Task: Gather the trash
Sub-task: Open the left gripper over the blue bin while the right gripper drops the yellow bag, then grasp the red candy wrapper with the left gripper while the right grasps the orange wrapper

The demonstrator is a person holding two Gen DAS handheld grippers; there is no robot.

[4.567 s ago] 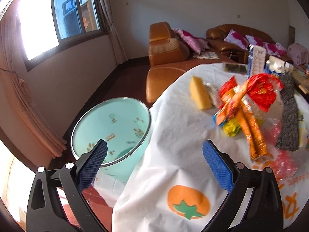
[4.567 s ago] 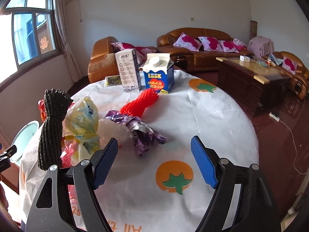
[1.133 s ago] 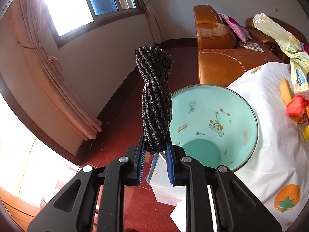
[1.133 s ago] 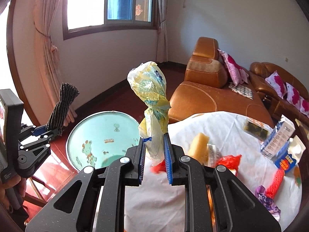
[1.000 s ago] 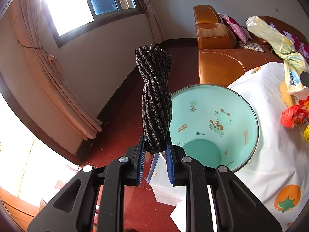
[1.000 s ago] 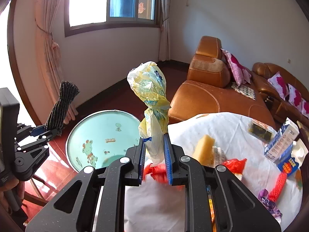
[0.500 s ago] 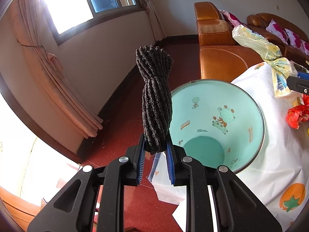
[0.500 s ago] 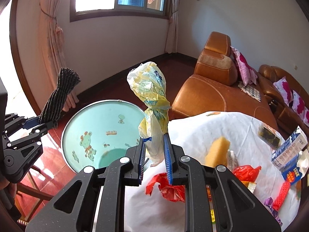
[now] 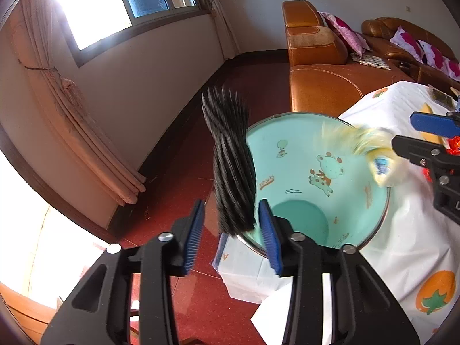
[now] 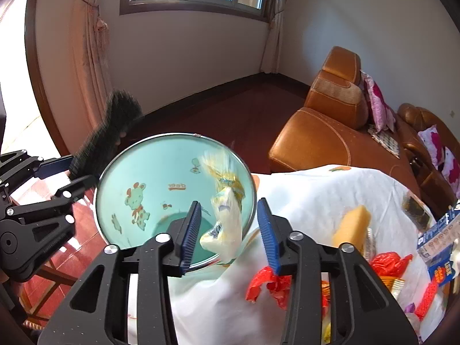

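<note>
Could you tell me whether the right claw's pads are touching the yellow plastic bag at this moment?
Apart. The right wrist view shows the right claw opening, with clear gaps between both blue pads and the blurred yellow plastic bag over the green bin.

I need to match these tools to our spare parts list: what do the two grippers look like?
Both look alike. The left gripper and right gripper have matte black, angular plastic frames with triangular cutouts and silver screw heads at the joints. Each finger carries a flat blue pad with fine ribbing. In the right view, the left frame's side bears small embossed lettering, too small to read. No cables or sleeves show.
</note>
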